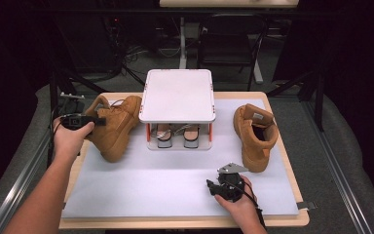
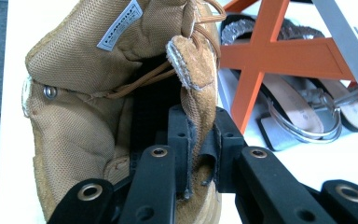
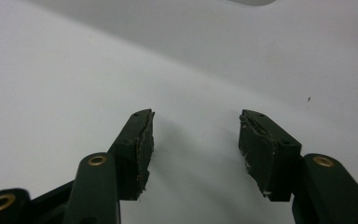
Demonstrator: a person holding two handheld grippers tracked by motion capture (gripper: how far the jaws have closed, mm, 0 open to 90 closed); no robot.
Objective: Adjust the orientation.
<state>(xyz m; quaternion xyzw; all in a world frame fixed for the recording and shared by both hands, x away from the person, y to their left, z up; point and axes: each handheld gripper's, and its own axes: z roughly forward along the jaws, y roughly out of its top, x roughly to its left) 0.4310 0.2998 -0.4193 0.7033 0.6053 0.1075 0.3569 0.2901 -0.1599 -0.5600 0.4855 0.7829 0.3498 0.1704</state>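
Boot [image 2: 98, 116] collar edge pinched between left gripper [image 2: 200, 144] jaws

Table lit bright from above w/ dark surroundings; close gripper views soft, slightly blurred.

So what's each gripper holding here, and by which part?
The left gripper pinches the left boot by the suede edge of its collar. The right gripper is open over the mat, holding nothing.
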